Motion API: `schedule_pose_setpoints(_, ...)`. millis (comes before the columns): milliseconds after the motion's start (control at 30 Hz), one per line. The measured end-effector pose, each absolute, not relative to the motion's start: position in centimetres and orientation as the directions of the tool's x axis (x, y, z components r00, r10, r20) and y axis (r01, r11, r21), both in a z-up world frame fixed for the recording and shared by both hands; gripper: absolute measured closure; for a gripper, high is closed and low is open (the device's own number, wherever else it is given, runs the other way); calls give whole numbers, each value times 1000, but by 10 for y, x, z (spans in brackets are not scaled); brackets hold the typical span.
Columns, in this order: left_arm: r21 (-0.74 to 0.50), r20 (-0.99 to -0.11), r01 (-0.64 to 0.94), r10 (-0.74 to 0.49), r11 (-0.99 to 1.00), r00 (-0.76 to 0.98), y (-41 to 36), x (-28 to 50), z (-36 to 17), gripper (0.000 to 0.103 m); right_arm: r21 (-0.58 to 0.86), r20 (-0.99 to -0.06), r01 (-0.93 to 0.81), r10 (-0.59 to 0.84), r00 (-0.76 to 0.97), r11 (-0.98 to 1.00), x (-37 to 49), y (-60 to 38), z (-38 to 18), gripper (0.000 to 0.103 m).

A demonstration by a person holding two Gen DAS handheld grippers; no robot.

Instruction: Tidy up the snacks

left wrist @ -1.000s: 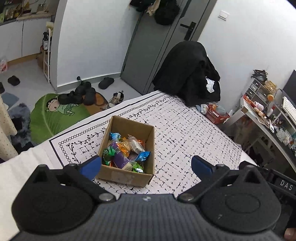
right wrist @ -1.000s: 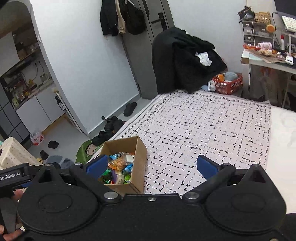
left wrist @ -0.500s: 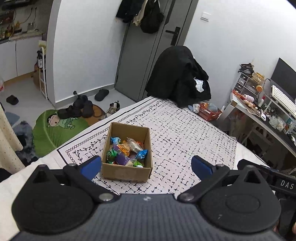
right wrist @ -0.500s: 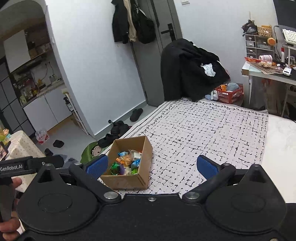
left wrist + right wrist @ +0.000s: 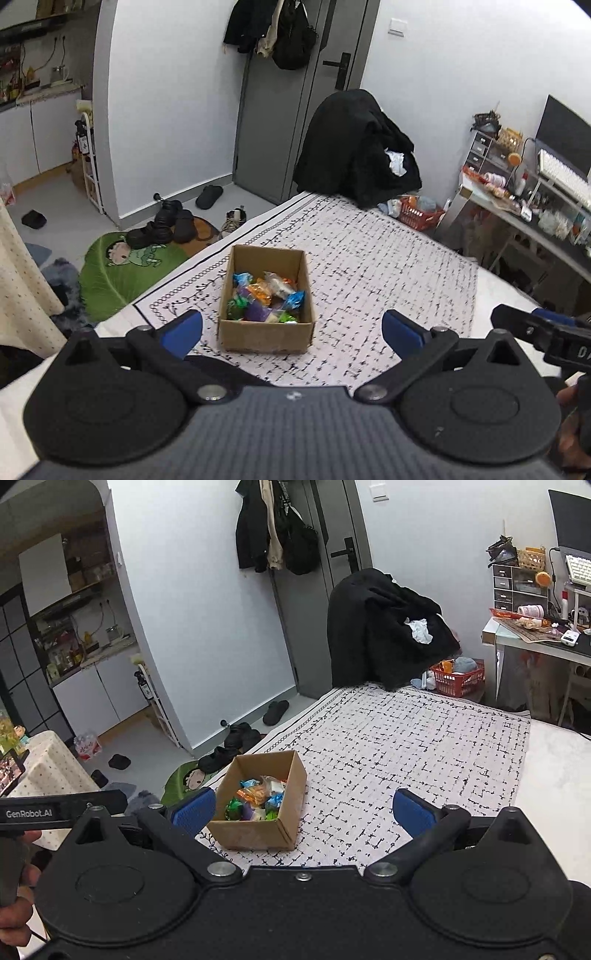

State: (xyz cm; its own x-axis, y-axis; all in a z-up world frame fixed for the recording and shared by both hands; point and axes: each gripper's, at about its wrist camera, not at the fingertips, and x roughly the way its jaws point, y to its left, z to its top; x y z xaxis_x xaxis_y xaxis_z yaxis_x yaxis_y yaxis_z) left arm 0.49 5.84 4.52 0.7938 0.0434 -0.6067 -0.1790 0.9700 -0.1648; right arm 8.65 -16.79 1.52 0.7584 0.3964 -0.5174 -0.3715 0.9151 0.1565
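Observation:
A small brown cardboard box (image 5: 266, 334) (image 5: 255, 834) stands on the black-and-white patterned cloth (image 5: 388, 266) (image 5: 406, 738), near its left border. Several bright wrapped snacks (image 5: 266, 297) (image 5: 258, 799) fill the box. My left gripper (image 5: 291, 328) hangs open above the near edge of the cloth, with the box just beyond its blue fingertips. My right gripper (image 5: 303, 808) is also open and empty, the box behind its left fingertip. In the left wrist view the right gripper's body (image 5: 546, 332) shows at the right edge; in the right wrist view the left gripper's body (image 5: 59, 808) shows at the left.
A chair draped in black clothing (image 5: 354, 155) (image 5: 384, 627) stands at the far end of the cloth. A red basket (image 5: 458, 677), a cluttered desk (image 5: 535, 631), shoes and a green mat (image 5: 125, 266) on the floor lie around. A person's hand (image 5: 14, 915) grips the left handle.
Both grippers have pulled back and risen, so the box looks smaller and farther off. The fingers stayed open and empty throughout.

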Motion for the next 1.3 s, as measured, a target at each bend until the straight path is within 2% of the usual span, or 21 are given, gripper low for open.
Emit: schedule_pose_setpoints(1300, -143, -625, -160, 36, 977, 780, 59, -5, 37, 0, 120, -562, -390, 386, 731, 913, 74, -159, 8, 0)
